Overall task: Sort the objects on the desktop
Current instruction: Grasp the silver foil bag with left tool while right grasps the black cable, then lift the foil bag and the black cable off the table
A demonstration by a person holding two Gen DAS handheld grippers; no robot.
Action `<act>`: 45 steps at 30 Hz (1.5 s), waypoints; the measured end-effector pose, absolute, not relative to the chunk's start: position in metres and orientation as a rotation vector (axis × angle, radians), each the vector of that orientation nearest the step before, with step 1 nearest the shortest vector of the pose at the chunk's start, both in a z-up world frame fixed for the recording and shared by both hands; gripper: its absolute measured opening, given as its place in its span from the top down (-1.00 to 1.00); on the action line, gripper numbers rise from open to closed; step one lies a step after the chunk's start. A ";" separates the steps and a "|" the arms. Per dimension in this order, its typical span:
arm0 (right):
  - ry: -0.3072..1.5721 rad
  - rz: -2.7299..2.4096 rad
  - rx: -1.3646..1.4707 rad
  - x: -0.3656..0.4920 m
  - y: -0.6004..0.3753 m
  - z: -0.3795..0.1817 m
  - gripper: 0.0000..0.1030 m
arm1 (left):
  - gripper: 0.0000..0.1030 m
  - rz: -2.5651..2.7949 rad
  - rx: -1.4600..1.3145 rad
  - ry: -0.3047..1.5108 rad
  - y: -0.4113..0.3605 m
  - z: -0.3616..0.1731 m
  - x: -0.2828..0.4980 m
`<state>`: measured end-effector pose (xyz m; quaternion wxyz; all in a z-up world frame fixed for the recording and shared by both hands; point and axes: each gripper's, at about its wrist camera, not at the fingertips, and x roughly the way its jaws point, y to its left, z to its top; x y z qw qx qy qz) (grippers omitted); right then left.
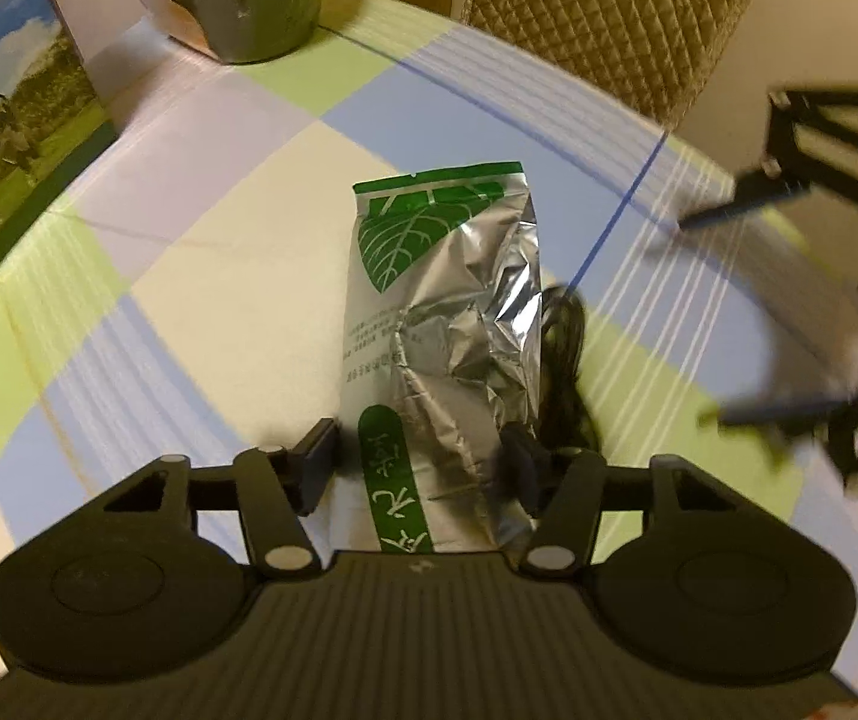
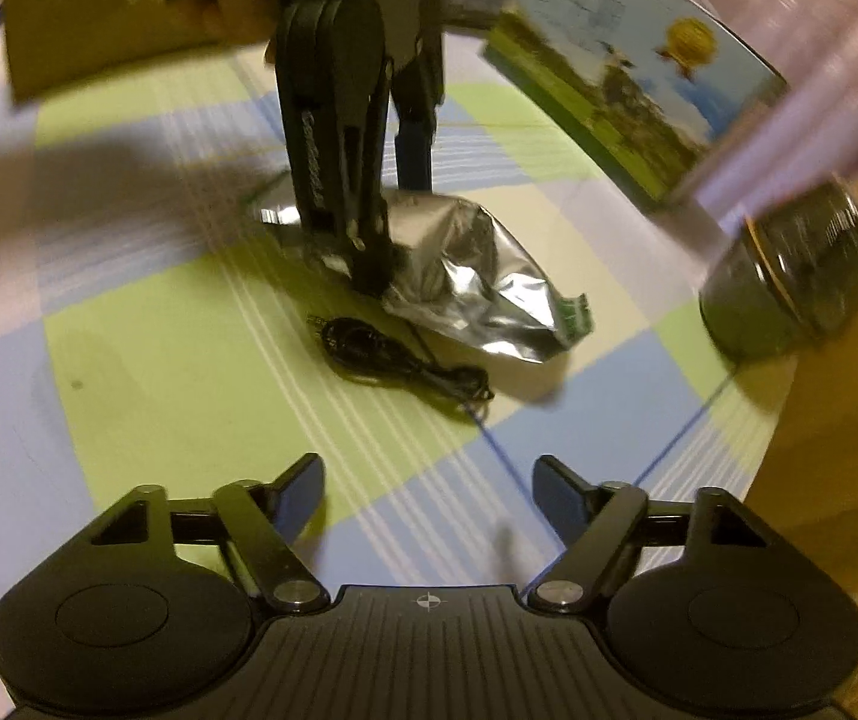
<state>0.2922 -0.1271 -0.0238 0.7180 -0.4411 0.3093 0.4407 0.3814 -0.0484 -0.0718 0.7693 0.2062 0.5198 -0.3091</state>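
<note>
- Your left gripper point(image 1: 423, 468) straddles the near end of the foil pouch point(image 1: 441, 324). One pad presses into the crinkled foil on the cable side; the other pad sits just beside the printed edge, and you cannot tell whether it touches. Call it a partial pinch, jaws roughly a third open, not a sure hold.
- Your right gripper point(image 2: 429, 495) is open and empty, hanging over bare cloth with nothing between its fingers.
- The pouch lies flat on the checked table point(image 1: 201, 276), its green sealed end pointing away from your left gripper. The right wrist view shows the left gripper coming down onto it from above.
- A coiled black cable point(image 2: 393, 357) lies right against the pouch's side, close to the pressing pad.
- Farther out stand a dark jar point(image 2: 789, 282), a picture box point(image 2: 627, 72) and a brown carton point(image 2: 111, 12), all well apart from the pouch.
- Risks, judged from here: foil is slick and crushes, so a one-sided squeeze could let the pouch pivot or slide out as you lift.
- The pad by the cable might snag a loop and drag the cable along.
- Your right gripper looks aimed at the cable; reaching in now could bump the left gripper or nudge the pouch.
</note>
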 end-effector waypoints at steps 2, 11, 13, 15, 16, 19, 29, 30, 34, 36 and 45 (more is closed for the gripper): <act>0.664 1.011 -1.037 0.295 -0.119 -0.025 -0.30 | 0.00 -0.638 0.480 1.141 -0.040 -0.070 0.378; 0.661 1.147 -1.257 0.304 -0.080 -0.043 -0.01 | -0.01 -0.572 0.521 1.140 -0.003 -0.062 0.359; 0.686 1.165 -1.265 0.310 -0.074 -0.046 0.07 | -0.03 -0.568 0.487 1.135 0.003 -0.060 0.358; 0.708 1.178 -1.291 0.314 -0.069 -0.049 0.11 | -0.10 -0.564 0.465 1.130 0.006 -0.059 0.358; 0.720 1.189 -1.285 0.317 -0.067 -0.049 0.12 | -0.10 -0.564 0.460 1.124 0.007 -0.058 0.358; 0.787 1.187 -1.243 0.330 -0.062 -0.048 0.14 | -0.15 -0.564 0.443 1.121 0.008 -0.058 0.357; 0.997 1.130 -1.020 0.363 -0.058 -0.050 0.50 | -0.15 -0.562 0.394 1.129 0.012 -0.066 0.356; 1.020 1.126 -0.997 0.364 -0.059 -0.050 0.67 | -0.15 -0.560 0.389 1.128 0.012 -0.066 0.357; 1.091 1.071 -0.879 0.367 -0.065 -0.051 0.79 | -0.14 -0.551 0.374 1.138 0.013 -0.067 0.356; 1.129 1.017 -0.809 0.367 -0.071 -0.051 0.80 | -0.09 -0.541 0.366 1.143 0.012 -0.067 0.353; 1.296 0.735 -0.419 0.321 -0.119 -0.051 0.80 | 0.01 -0.469 0.282 1.175 0.015 -0.066 0.306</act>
